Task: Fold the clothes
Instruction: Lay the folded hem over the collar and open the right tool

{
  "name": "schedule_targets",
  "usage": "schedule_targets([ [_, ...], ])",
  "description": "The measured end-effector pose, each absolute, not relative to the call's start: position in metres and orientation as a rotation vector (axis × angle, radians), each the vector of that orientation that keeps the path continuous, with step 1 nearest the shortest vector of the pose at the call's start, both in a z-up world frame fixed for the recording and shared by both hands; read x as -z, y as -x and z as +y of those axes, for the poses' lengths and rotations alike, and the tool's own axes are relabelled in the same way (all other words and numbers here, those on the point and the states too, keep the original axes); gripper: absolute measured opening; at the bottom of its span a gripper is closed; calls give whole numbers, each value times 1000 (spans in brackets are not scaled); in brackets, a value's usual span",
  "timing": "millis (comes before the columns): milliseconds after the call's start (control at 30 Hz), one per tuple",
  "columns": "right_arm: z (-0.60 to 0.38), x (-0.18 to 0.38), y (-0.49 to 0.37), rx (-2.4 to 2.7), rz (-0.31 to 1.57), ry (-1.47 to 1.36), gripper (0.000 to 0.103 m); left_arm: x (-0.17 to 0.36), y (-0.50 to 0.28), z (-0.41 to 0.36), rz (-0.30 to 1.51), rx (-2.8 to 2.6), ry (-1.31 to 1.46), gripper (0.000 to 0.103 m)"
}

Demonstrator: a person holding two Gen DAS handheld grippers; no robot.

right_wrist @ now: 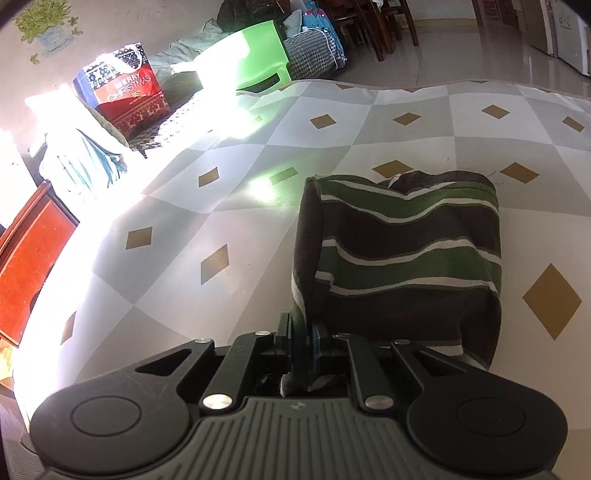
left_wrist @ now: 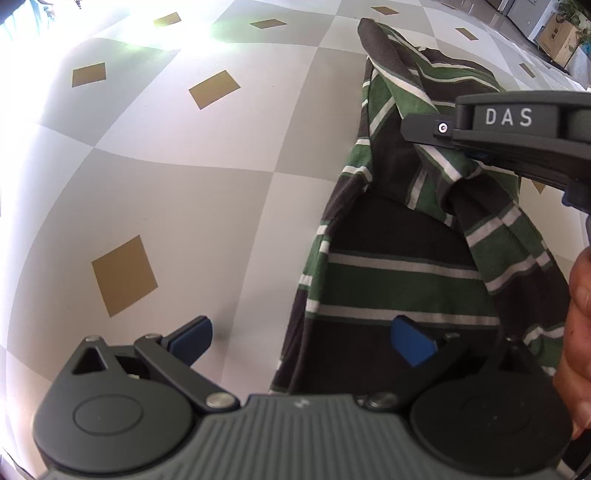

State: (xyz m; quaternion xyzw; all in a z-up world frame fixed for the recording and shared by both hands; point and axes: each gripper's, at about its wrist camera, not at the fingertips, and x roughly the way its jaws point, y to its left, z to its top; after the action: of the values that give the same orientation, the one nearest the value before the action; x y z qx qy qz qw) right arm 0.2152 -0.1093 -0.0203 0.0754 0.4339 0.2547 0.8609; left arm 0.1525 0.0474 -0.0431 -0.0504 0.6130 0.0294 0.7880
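A green, dark brown and white striped garment (left_wrist: 391, 266) lies partly folded on a grey and white checked mat (left_wrist: 177, 184). My left gripper (left_wrist: 303, 341) hangs open above the garment's left edge, with one blue pad (left_wrist: 410, 341) over the cloth and nothing between its fingers. My right gripper (right_wrist: 303, 345) is shut on an edge of the striped garment (right_wrist: 402, 251), lifting a fold of cloth off the mat. In the left wrist view the right gripper (left_wrist: 476, 157) reaches in from the right with cloth pinched in it.
A red Christmas gift bag (right_wrist: 125, 92), a green box (right_wrist: 258, 62), piled cloth and cushions lie beyond the mat's far edge (right_wrist: 369, 85). A red wooden cabinet (right_wrist: 29, 258) stands at left. Chair legs (right_wrist: 384, 26) show at the back. A hand (left_wrist: 576, 325) is at the right edge.
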Motion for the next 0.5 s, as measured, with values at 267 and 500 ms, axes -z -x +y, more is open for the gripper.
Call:
schedule_targets([
  [267,-110,23,-224,-568,959,-252,33,42,-151,46,1320,-63,108,103],
  [500,-124,-6,-219,-575,916,-304,41,35,-151,45,1295,-71,106,103],
])
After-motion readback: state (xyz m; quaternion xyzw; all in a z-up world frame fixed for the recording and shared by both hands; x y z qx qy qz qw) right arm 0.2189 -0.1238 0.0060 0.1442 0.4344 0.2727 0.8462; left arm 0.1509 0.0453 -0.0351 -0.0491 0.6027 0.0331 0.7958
